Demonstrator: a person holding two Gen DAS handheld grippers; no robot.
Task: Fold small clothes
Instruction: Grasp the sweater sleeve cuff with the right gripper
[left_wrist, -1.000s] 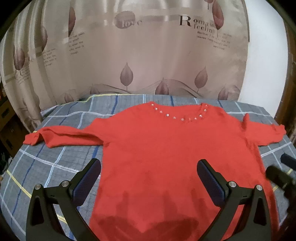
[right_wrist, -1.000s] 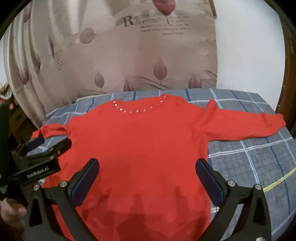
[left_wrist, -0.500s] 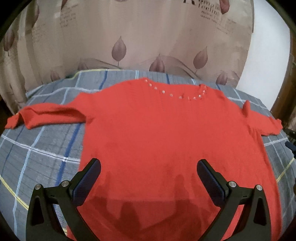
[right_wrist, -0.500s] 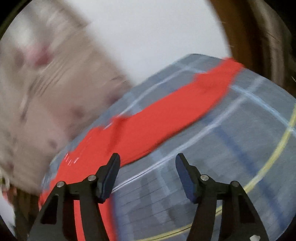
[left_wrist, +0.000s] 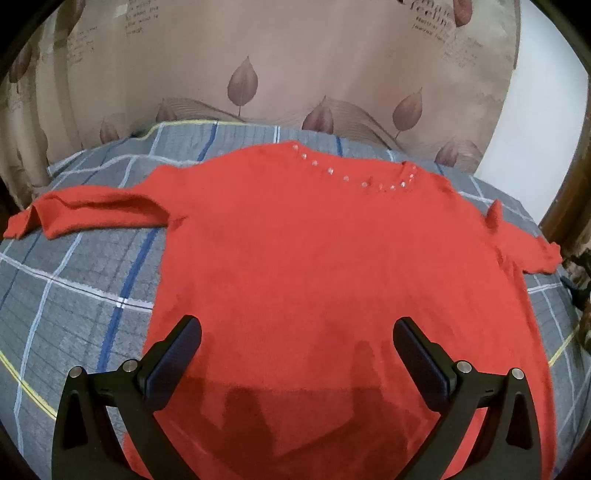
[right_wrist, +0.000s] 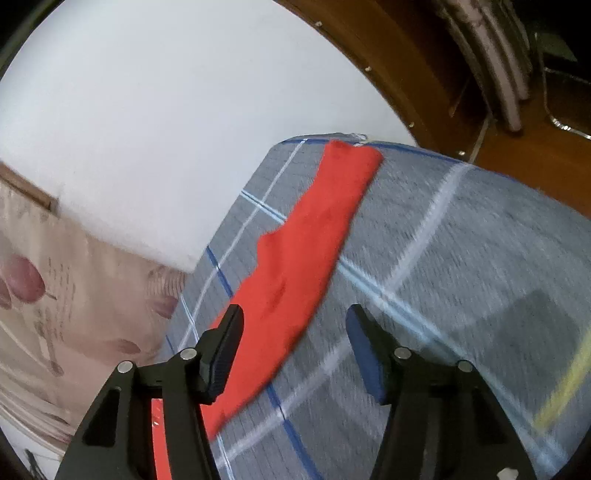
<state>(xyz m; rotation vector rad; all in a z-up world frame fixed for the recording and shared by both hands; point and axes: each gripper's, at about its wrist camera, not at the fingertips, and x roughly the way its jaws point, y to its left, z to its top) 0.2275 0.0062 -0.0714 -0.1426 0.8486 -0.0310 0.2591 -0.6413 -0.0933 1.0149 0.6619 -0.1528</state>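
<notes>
A red long-sleeved sweater (left_wrist: 314, 258) with small studs along the neckline lies flat, front up, on a grey plaid bed cover (left_wrist: 74, 295). Its left sleeve (left_wrist: 92, 210) stretches out to the left. My left gripper (left_wrist: 295, 332) is open and empty, hovering over the lower body of the sweater. My right gripper (right_wrist: 295, 332) is open and empty, just above the sweater's right sleeve (right_wrist: 306, 258), which runs away toward the cover's far corner. The view is tilted and a little blurred.
A beige curtain (left_wrist: 277, 66) with leaf prints hangs behind the bed. A white wall (right_wrist: 147, 110) and brown wooden furniture (right_wrist: 424, 74) stand beyond the bed's right corner. The cover's edge (right_wrist: 221, 229) drops off close to the sleeve.
My right gripper has swung right from over the sweater's body to the right sleeve and tilted. My left gripper has moved forward and lower over the body. Both stay open.
</notes>
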